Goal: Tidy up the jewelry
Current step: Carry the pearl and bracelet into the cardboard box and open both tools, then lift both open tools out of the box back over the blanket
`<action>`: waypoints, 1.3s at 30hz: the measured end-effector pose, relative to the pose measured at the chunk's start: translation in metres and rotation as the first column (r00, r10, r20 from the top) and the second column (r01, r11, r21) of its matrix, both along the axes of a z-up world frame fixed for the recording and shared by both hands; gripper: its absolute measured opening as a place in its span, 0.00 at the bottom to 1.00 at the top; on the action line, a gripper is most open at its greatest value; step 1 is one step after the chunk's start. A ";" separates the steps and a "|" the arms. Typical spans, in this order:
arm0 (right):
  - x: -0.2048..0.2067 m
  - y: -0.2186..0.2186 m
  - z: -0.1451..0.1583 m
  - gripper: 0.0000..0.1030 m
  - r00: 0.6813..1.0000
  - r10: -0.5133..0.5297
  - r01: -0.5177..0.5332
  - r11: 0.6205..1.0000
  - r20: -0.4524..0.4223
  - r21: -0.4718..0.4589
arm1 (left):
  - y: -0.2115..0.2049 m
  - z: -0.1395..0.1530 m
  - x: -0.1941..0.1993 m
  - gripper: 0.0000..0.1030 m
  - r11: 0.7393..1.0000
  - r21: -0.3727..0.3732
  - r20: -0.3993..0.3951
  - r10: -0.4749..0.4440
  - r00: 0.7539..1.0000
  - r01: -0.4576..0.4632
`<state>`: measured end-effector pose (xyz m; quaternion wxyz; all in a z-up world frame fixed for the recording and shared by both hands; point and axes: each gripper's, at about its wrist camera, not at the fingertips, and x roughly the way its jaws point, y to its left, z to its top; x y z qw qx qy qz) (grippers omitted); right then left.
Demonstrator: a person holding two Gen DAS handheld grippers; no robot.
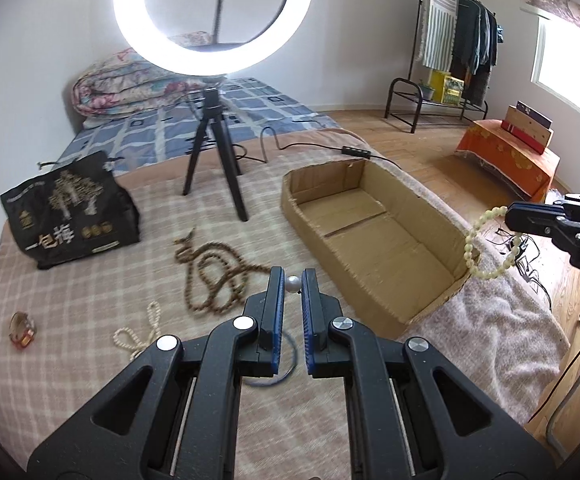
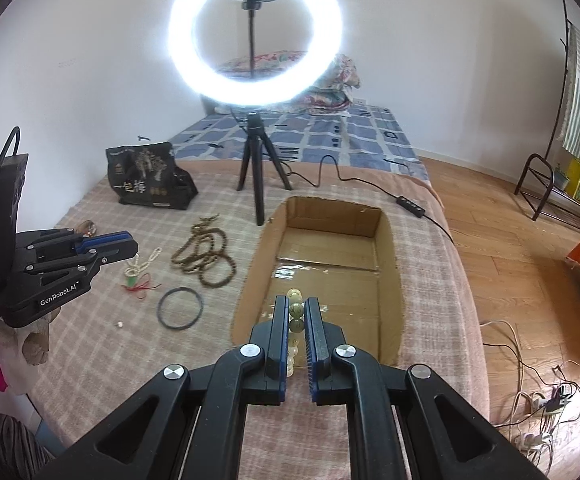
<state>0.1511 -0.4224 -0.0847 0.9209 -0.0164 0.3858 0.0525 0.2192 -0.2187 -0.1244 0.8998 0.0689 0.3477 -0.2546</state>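
Observation:
My left gripper (image 1: 293, 280) is shut on a small white pearl (image 1: 292, 283) and holds it above the checked blanket, left of the open cardboard box (image 1: 370, 236). My right gripper (image 2: 297, 312) is shut on a pale green bead bracelet (image 2: 295, 320) over the near end of the box (image 2: 322, 264); the bracelet (image 1: 482, 242) hangs from it in the left wrist view. A long brown bead necklace (image 1: 210, 272), a white bead string (image 1: 138, 334), a dark bangle (image 2: 181, 307) and an amber ring (image 1: 22, 330) lie on the blanket.
A ring light on a black tripod (image 1: 218, 148) stands behind the jewelry, its cable and switch (image 2: 410, 205) running right. A black printed bag (image 1: 70, 212) sits at the back left. A small white bead (image 2: 120, 324) lies loose. The blanket's edge drops to wooden floor on the right.

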 end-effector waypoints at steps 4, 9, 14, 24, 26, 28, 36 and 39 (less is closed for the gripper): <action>0.010 -0.014 -0.007 0.05 1.000 -0.014 0.014 1.000 -0.004 0.001 | -0.030 -0.004 0.014 0.06 0.999 0.012 -0.001 -0.030 1.000 0.030; 0.023 -0.027 -0.016 0.05 1.000 -0.022 0.022 1.000 -0.014 0.007 | -0.059 -0.013 0.031 0.06 0.999 0.015 -0.016 -0.048 0.999 0.048; 0.036 -0.037 -0.029 0.05 0.999 -0.027 0.028 0.999 -0.033 0.020 | -0.078 -0.028 0.045 0.06 0.998 0.023 -0.040 -0.054 0.998 0.055; 0.049 -0.052 -0.053 0.05 0.997 -0.039 0.043 0.997 -0.073 0.058 | -0.095 -0.044 0.061 0.06 0.998 0.041 -0.059 -0.049 0.997 0.051; 0.050 -0.055 -0.056 0.05 0.996 -0.039 0.045 0.997 -0.079 0.066 | -0.096 -0.045 0.064 0.06 0.998 0.044 -0.056 -0.042 0.998 0.045; 0.050 -0.055 -0.057 0.09 0.996 -0.039 0.045 0.996 -0.081 0.074 | -0.097 -0.046 0.066 0.06 0.999 0.043 -0.056 -0.030 0.998 0.032; 0.043 -0.052 -0.057 0.80 0.997 -0.058 0.060 0.997 -0.050 0.051 | -0.092 -0.039 0.065 0.70 0.999 0.036 -0.004 0.004 1.000 -0.004; 0.040 -0.051 -0.056 0.91 0.996 -0.075 0.077 0.996 -0.042 0.042 | -0.090 -0.038 0.065 0.77 0.999 0.035 -0.003 0.003 1.000 -0.003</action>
